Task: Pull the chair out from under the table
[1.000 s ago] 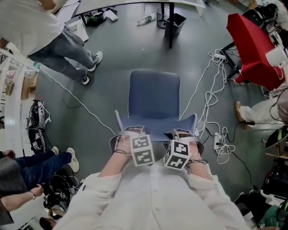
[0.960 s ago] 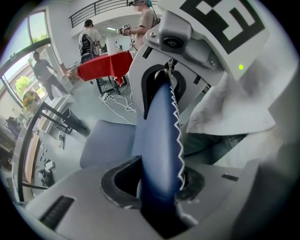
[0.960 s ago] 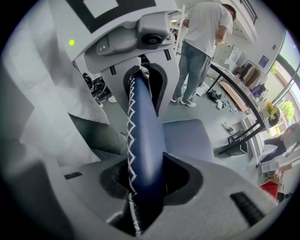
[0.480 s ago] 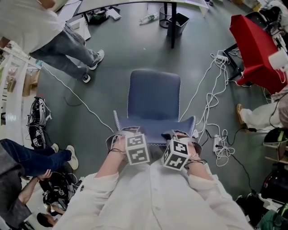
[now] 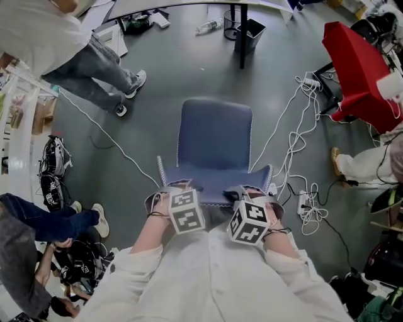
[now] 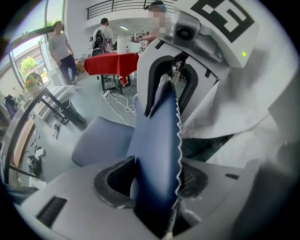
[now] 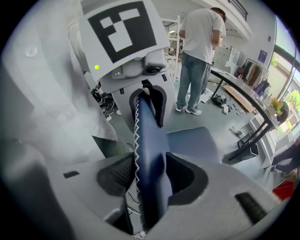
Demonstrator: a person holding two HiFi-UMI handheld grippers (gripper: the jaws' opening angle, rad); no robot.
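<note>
The blue chair point(image 5: 216, 141) stands out on the grey floor, its seat away from the table point(image 5: 189, 5) at the top. Its backrest point(image 5: 214, 184) is nearest me, stitched edge up. My left gripper point(image 5: 169, 188) straddles the backrest's left end and my right gripper point(image 5: 253, 190) its right end. In the left gripper view the backrest point(image 6: 157, 140) runs between the jaws of the left gripper point(image 6: 154, 180). The same shows for the right gripper point(image 7: 151, 178). Both sets of jaws are opening, and their pads stand slightly off the fabric.
A black bin point(image 5: 245, 31) and the table leg point(image 5: 240, 38) stand beyond the chair. White cables point(image 5: 293, 144) trail on the floor to the right, near a red-covered table point(image 5: 359, 63). People stand at the upper left point(image 5: 82, 63) and lower left point(image 5: 38, 220). Bags point(image 5: 53, 170) lie at the left.
My left gripper's marker cube has shifted a little to the left and rolled. The chair has stayed put. The person at the lower left has moved in closer.
</note>
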